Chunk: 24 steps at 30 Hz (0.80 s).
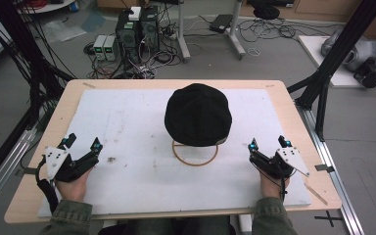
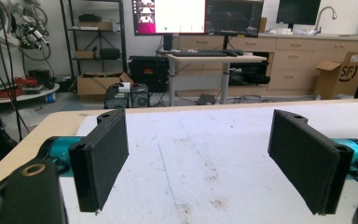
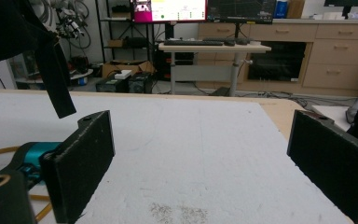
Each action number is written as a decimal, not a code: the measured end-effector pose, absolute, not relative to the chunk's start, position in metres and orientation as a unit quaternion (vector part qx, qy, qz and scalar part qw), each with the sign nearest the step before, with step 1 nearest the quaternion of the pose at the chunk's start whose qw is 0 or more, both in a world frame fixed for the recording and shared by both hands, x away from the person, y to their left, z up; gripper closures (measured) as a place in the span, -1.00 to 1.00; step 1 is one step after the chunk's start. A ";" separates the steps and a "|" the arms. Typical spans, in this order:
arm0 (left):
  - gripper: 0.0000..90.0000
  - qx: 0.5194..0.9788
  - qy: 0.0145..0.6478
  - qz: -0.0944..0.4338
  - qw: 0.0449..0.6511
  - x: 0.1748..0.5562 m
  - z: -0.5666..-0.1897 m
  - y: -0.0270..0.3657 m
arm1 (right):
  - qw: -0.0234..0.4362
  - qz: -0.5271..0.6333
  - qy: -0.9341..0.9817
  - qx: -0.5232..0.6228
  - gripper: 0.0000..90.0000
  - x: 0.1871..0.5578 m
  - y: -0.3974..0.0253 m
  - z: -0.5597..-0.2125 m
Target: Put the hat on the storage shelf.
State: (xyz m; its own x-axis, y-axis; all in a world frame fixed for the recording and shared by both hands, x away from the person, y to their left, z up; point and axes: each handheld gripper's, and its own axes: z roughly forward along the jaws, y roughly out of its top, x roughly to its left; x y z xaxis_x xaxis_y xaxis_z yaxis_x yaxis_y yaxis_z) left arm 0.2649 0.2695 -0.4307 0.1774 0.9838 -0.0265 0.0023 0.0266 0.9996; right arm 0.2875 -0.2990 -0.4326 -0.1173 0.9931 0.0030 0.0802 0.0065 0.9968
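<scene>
The left gripper [image 2: 198, 163] has its two black jaws spread wide, nothing between them, above the white mat [image 2: 205, 154] on the desk [image 2: 56, 123]. Far beyond the desk stand monitors [image 2: 198, 16], a cardboard box [image 2: 340, 74] and wooden drawers [image 2: 289, 65].

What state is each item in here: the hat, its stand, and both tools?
Black hat: perched on its stand, untouched.
Wooden stand: upright, ring base flat on the white mat.
Left tool: open, empty, held low over the mat.
Right tool: open, empty, held low over the mat.
</scene>
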 end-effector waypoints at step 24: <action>-0.55 0.548 0.477 0.386 0.569 0.268 -0.437 0.271 | 0.443 0.510 0.548 0.493 -0.86 0.289 -0.302 -0.434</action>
